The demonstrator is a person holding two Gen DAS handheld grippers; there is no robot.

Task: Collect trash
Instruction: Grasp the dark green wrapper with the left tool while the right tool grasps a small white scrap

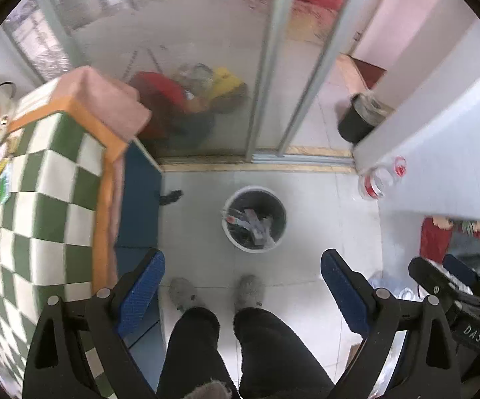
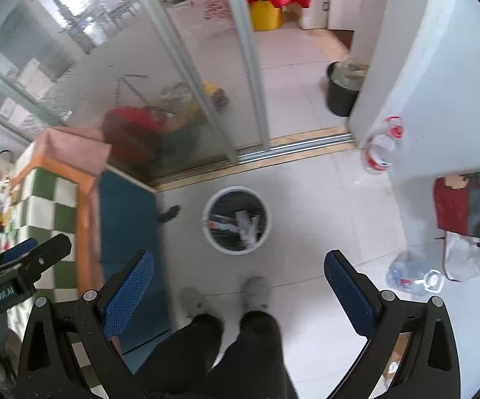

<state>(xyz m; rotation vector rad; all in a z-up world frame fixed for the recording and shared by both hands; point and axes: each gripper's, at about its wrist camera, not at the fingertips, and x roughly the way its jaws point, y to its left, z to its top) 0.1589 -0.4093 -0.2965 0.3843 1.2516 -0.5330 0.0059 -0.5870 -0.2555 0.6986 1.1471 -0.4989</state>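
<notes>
Trash fills a white bin (image 1: 254, 219) (image 2: 236, 220) on the floor, beyond the person's feet. Left gripper (image 1: 241, 286) and right gripper (image 2: 238, 282) both hang above, jaws wide open, holding nothing.

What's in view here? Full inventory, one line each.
white bin: 1, white outside and dark inside, on the floor ahead, holds trash
black bin: 1, black, beyond the door track
checked tablecloth: 1, green and white with orange trim, left
clear bottles: 2, red labels, by the white wall, right
water jug: 1, clear, on the floor, right
glass door: 1, sliding, behind the bin
slippers: 2, grey, on the person's feet
left gripper: 1, blue fingers, open
right gripper: 1, blue fingers, open
</notes>
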